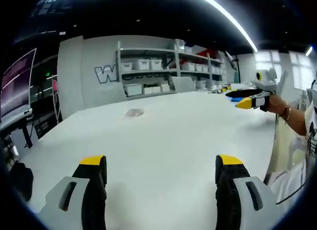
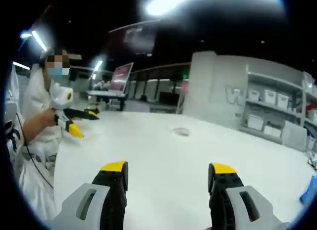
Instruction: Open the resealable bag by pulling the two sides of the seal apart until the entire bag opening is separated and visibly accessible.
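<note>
**Two grippers hovering, one bag lying untouched**

Holding the left gripper (image 1: pixel 161 173) above the white worktop (image 1: pixel 163 141), its two yellow-tipped jaws standing wide apart with nothing between them. Holding the right gripper (image 2: pixel 168 180) likewise over the worktop (image 2: pixel 163 151), two jaws spread, gripping nothing.

Lying flat farther out, well apart from both pairs of jaws: one small clear resealable bag (image 1: pixel 133 112), seen in the right gripper view as a faint pale patch (image 2: pixel 181 131) near the worktop's middle. Too small and blurred to tell whether the seal is closed or parted.

Showing at the right of the left gripper view: the other gripper (image 1: pixel 246 100) raised over the worktop's edge, gripped by one hand (image 1: pixel 274 104) wearing a bracelet. Showing at the left of the right gripper view: the other gripper (image 2: pixel 81 122), held by a person in pale clothing (image 2: pixel 29 141).

Standing beyond the worktop: one grey shelving unit (image 1: pixel 168 69) carrying many white bins, and one monitor (image 2: pixel 122 76) glowing pink.
</note>
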